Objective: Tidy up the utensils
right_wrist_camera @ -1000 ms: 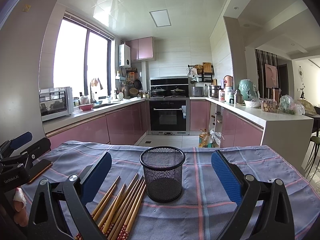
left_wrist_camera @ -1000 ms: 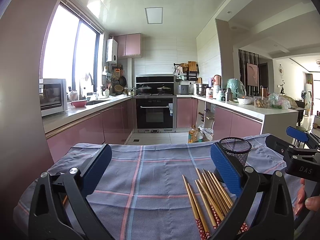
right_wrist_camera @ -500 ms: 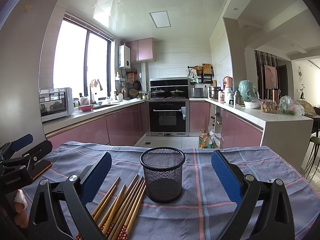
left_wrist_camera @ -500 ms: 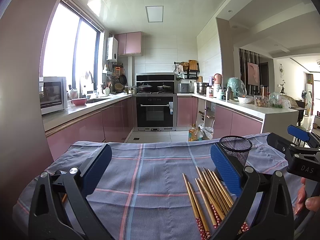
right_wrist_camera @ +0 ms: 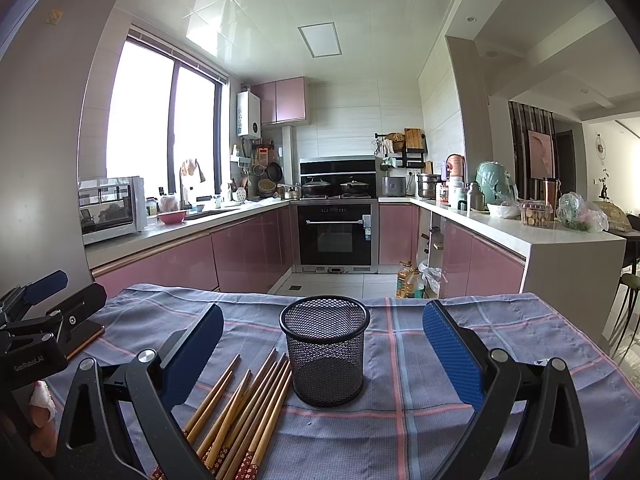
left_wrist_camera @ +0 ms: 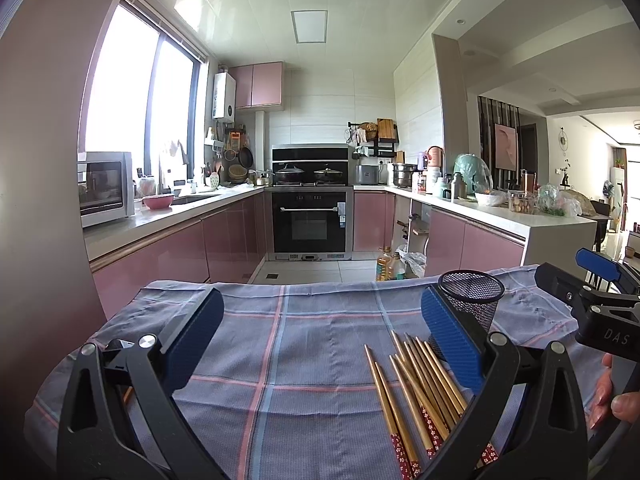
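Note:
Several wooden chopsticks (left_wrist_camera: pixel 416 392) with red patterned ends lie side by side on the checked blue cloth (left_wrist_camera: pixel 312 344). A black mesh holder (right_wrist_camera: pixel 325 350) stands upright just to their right and looks empty. My left gripper (left_wrist_camera: pixel 320 344) hovers open over the cloth, the chopsticks under its right finger. My right gripper (right_wrist_camera: pixel 323 356) is open too, its fingers either side of the mesh holder (left_wrist_camera: pixel 472 300), with the chopsticks (right_wrist_camera: pixel 244 404) near its left finger. Each gripper shows at the edge of the other's view.
The cloth-covered table ends at a far edge (right_wrist_camera: pixel 320 300), with kitchen floor beyond. Pink cabinets, an oven (right_wrist_camera: pixel 338 236) and a white counter (right_wrist_camera: pixel 520 236) stand behind. A person's hand (left_wrist_camera: pixel 612 396) holds the right gripper's handle.
Both views have tipped very slightly, so the table sits a touch lower in frame. Chopsticks and holder have not moved; both grippers stay open.

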Motion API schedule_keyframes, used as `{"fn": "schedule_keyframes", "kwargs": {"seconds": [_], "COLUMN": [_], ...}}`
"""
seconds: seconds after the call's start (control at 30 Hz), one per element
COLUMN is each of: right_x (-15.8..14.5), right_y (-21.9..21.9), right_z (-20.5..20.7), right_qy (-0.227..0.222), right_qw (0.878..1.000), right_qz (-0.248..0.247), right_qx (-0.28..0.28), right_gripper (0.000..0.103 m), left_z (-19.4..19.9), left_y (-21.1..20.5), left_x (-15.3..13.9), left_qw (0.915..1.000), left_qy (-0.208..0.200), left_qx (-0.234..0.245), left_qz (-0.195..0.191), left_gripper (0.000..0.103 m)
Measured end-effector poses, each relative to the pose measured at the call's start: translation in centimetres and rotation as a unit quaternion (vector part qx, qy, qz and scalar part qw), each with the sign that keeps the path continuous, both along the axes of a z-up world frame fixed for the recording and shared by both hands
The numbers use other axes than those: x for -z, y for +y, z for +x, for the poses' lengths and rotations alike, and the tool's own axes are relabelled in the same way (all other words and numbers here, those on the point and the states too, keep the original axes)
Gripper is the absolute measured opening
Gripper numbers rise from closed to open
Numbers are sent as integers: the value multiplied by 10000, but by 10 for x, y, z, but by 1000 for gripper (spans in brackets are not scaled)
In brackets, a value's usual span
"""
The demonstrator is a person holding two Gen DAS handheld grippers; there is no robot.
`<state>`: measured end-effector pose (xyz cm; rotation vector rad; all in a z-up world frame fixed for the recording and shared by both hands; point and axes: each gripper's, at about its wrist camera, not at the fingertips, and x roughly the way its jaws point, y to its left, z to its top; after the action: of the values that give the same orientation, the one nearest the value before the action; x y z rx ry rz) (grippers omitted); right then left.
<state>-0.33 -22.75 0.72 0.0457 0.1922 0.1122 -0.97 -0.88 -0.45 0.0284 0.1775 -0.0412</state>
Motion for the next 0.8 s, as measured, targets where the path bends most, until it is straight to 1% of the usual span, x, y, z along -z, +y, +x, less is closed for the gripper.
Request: {"fn": "schedule_keyframes", "kwargs": {"seconds": [0.4, 0.8], "right_x": [0, 2], "right_y": [0, 1], "right_z": [0, 1], "right_qy": [-2, 44], "right_qw": [10000, 10000], "right_qz": [4, 2], "right_qx": [-6, -41], "right_gripper": [97, 97], "left_z": [-2, 6], "left_y": [-1, -2], "left_x": [1, 3], "left_qw": [10000, 9998], "left_qy": [28, 171], "left_qx": [14, 46], "left_qz": [-2, 8], "left_gripper": [97, 97]}}
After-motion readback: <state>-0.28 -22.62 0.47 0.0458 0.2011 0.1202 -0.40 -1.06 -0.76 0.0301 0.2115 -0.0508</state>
